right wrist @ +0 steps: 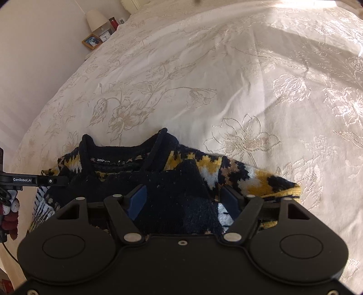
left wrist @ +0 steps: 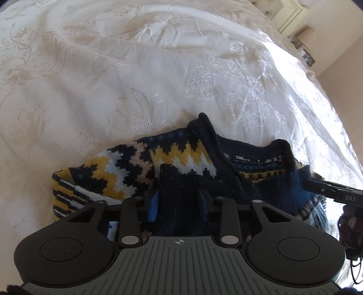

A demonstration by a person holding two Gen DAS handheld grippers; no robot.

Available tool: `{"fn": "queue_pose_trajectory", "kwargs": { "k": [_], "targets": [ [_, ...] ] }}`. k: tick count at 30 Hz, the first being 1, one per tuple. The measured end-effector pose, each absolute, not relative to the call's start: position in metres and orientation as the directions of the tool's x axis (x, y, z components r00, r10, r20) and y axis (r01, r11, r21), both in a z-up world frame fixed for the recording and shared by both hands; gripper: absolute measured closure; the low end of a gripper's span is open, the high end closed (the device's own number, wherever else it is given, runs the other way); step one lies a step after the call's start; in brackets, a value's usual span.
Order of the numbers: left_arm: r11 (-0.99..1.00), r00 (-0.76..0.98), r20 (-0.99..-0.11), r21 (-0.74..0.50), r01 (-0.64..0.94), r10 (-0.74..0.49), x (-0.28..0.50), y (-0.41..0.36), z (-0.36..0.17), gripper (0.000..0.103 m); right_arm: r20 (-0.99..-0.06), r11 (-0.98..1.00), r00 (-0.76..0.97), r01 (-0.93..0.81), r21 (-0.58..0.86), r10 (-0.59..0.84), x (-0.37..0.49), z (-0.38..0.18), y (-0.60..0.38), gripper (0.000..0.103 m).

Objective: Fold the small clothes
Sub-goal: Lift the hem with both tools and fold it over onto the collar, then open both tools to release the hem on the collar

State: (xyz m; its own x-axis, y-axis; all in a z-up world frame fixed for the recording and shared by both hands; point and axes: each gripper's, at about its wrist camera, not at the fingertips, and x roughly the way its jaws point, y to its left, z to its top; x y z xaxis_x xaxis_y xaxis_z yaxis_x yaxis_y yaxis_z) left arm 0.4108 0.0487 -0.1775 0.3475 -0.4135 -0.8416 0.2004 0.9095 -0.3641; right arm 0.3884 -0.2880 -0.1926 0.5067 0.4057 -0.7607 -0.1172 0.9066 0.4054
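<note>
Both hand-held grippers, left [left wrist: 179,202] and right [right wrist: 183,199], clamp the patterned knit sweater [left wrist: 127,168] over the embroidered bedspread [left wrist: 136,68].

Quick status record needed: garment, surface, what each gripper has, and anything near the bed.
garment: patterned knit sweater, navy with yellow and white zigzags, collar label facing up
surface: cream embroidered bedspread
left gripper: shut on navy fabric of the sweater
right gripper: navy fabric bunched between the fingers; appears shut on it
folding state: sweater bunched, not flat
bedside: lamp, small clock, framed picture
</note>
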Motion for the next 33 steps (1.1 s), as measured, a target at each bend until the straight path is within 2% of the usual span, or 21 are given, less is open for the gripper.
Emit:
{"fn": "queue_pose_trajectory", "kwargs": {
  "k": [1,2,3,9,14,17,22,26,27,28,29,30,31,33],
  "targets": [
    [0.911,0.349,-0.843,-0.361,0.198,-0.41,0.409,0.048,-0.177,0.091,-0.761,0.91,0.509,-0.126,0.395,0.401,0.388,-0.191,-0.286,0.055],
    [0.914,0.358,-0.842,-0.355,0.195,-0.404,0.406,0.046,-0.176,0.092,-0.766,0.914,0.507,-0.127,0.386,0.395,0.387,-0.19,-0.284,0.079],
    [0.918,0.376,-0.838,-0.344,0.195,-0.394,0.402,0.045,-0.174,0.093,-0.771,0.915,0.502,-0.128,0.383,0.393,0.386,-0.188,-0.282,0.083],
    [0.945,0.55,-0.769,-0.262,0.195,-0.327,0.365,0.037,-0.133,0.094,-0.716,0.9,0.567,-0.117,0.419,0.407,0.359,-0.157,-0.283,0.084],
    [0.947,0.632,-0.705,-0.222,0.233,-0.321,0.357,0.032,-0.096,0.094,-0.67,0.899,0.628,-0.116,0.423,0.396,0.362,-0.128,-0.29,0.084],
    [0.947,0.619,-0.717,-0.216,0.239,-0.319,0.38,0.03,-0.096,0.094,-0.699,0.907,0.608,-0.087,0.412,0.377,0.385,-0.134,-0.291,0.084],
    [0.96,0.569,-0.777,-0.172,0.22,-0.269,0.418,0.02,-0.13,0.094,-0.768,0.928,0.541,-0.066,0.367,0.342,0.418,-0.172,-0.282,0.083],
    [0.97,0.458,-0.861,-0.143,0.196,-0.22,0.436,0.017,-0.163,0.091,-0.811,0.943,0.496,-0.05,0.329,0.31,0.425,-0.189,-0.276,0.076],
    [0.971,0.44,-0.871,-0.153,0.184,-0.22,0.438,0.019,-0.168,0.085,-0.813,0.945,0.499,-0.042,0.323,0.3,0.424,-0.19,-0.277,0.072],
    [0.971,0.433,-0.873,-0.164,0.174,-0.225,0.438,0.022,-0.17,0.079,-0.814,0.948,0.505,-0.032,0.316,0.288,0.423,-0.189,-0.278,0.058],
    [0.969,0.429,-0.872,-0.18,0.168,-0.236,0.438,0.025,-0.17,0.079,-0.812,0.948,0.511,-0.023,0.316,0.283,0.42,-0.187,-0.28,0.042],
    [0.966,0.424,-0.869,-0.204,0.162,-0.254,0.437,0.03,-0.168,0.077,-0.81,0.949,0.517,-0.012,0.316,0.276,0.417,-0.185,-0.282,0.032],
    [0.962,0.421,-0.866,-0.225,0.157,-0.271,0.435,0.034,-0.164,0.073,-0.805,0.947,0.525,-0.006,0.32,0.275,0.414,-0.182,-0.285,0.015],
    [0.955,0.423,-0.856,-0.255,0.153,-0.297,0.43,0.04,-0.154,0.064,-0.791,0.944,0.547,0.005,0.329,0.273,0.403,-0.173,-0.29,0.011]
  ]
}}
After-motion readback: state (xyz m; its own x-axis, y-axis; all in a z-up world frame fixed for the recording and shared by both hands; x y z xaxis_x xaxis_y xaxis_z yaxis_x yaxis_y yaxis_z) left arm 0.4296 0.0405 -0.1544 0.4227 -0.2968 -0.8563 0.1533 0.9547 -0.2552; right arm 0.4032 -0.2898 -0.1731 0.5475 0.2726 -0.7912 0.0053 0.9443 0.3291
